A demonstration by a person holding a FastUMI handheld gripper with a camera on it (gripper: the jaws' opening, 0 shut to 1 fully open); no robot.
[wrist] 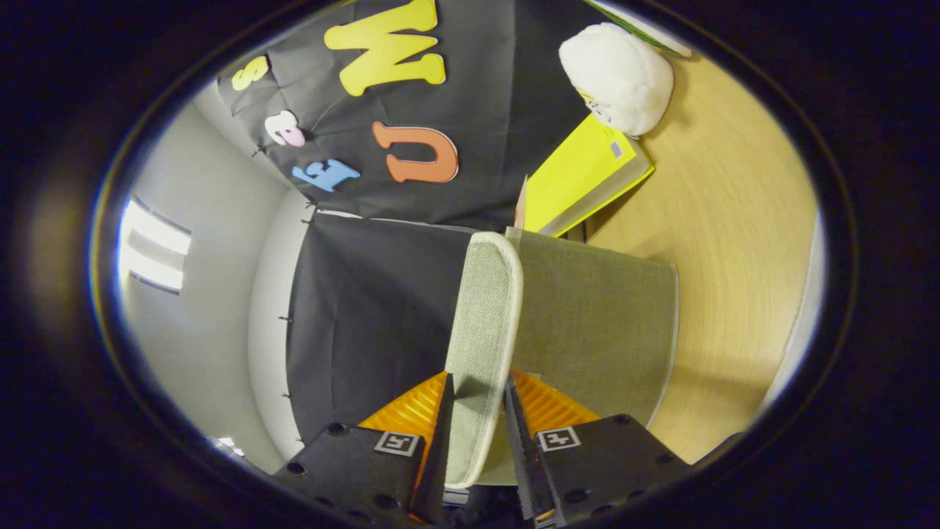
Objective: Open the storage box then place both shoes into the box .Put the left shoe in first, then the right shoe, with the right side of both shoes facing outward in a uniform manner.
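Gripper (477, 433) clamps both fingers on the fabric lid (485, 323) of the storage box (595, 323) on the wooden table (734, 220); lid looks light, semi-stiff, best held at its rim.

One storage box (595, 323), one yellow book (580, 176), one white plush toy (617, 77), two fingers (440, 441).

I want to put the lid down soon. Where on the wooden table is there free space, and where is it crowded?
The gripper is shut on the lid of the storage box. The bare table beyond the box's far side looks free. It is crowded by the booth wall, where the yellow book and white plush toy lie.
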